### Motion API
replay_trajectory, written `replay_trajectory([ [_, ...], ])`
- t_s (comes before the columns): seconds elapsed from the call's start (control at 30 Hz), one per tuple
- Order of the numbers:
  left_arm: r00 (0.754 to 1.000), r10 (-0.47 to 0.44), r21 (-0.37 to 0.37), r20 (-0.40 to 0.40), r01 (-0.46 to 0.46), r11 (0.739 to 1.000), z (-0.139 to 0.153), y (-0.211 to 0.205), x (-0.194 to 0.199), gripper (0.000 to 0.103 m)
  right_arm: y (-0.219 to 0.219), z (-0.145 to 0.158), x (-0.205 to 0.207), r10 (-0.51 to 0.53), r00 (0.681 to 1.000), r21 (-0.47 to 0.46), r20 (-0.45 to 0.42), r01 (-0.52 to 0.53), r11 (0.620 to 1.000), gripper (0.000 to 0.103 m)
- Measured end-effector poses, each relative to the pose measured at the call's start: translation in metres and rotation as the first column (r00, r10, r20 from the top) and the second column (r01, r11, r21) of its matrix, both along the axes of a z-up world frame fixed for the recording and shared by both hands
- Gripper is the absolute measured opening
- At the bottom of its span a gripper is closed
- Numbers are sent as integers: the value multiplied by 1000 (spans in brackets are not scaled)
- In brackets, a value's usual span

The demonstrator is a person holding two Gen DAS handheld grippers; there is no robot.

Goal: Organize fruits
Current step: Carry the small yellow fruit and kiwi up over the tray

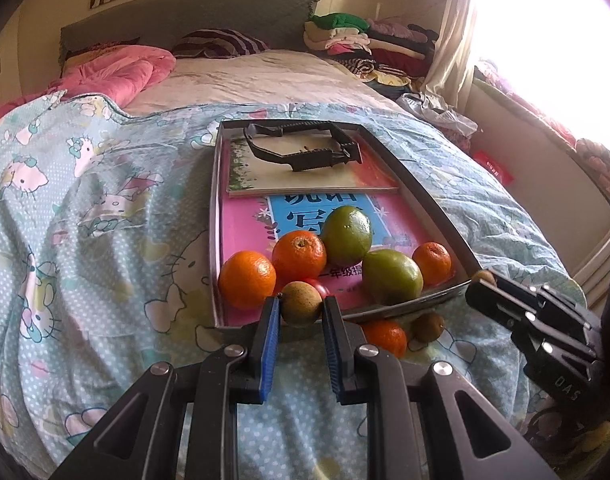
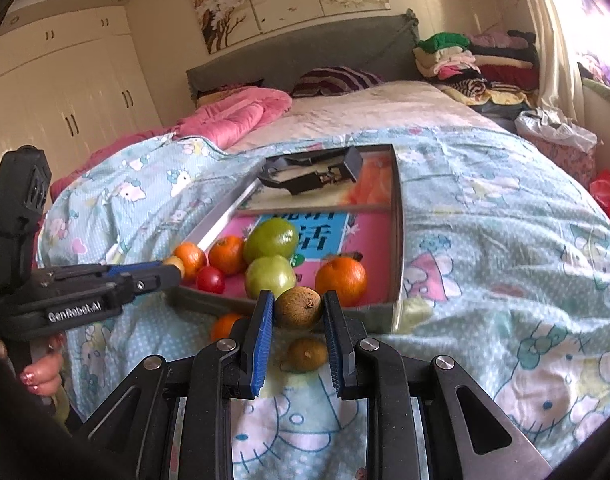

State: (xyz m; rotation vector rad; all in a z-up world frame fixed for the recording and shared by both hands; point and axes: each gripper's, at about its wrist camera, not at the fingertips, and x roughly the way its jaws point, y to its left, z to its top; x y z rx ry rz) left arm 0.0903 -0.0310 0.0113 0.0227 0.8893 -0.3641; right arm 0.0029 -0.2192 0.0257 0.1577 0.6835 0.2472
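A metal tray (image 1: 437, 204) lies on the bed and holds several oranges (image 1: 247, 284), two green fruits (image 1: 391, 276) and a red tomato (image 2: 210, 279). My left gripper (image 1: 301, 306) is shut on a brown kiwi (image 1: 300, 304) above the tray's near edge. My right gripper (image 2: 298, 307) is shut on another brown kiwi (image 2: 298, 307) near the tray's front rim (image 2: 397, 240). An orange (image 1: 385, 337) and a kiwi (image 1: 428, 326) lie on the blanket in front of the tray. The loose kiwi shows in the right wrist view (image 2: 306, 354).
Books (image 1: 305, 176) and a black plastic frame (image 1: 301, 148) fill the tray's far half. The Hello Kitty blanket (image 1: 85, 240) covers the bed. A pink quilt (image 1: 121, 76), pillow and folded clothes (image 1: 369, 44) lie at the head end.
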Motion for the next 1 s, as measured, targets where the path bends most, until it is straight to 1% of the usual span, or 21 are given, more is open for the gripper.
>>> replay_trajectory([
  [0.27,1000,5,23,-21,-4,1000,-7,-4,9,22,3,7,16,14,1000,-27,15,-13,1000,25],
  [0.8,1000,6,31,-30,-5,1000,-9,-7,16,22,8,8,38,35,999,-57,7,-34,998,25],
  [1.0,999,12,42,-37,-11,999,-10,-7,23,22,8,0,40,29,1000,-61,-11,-30,998,25],
])
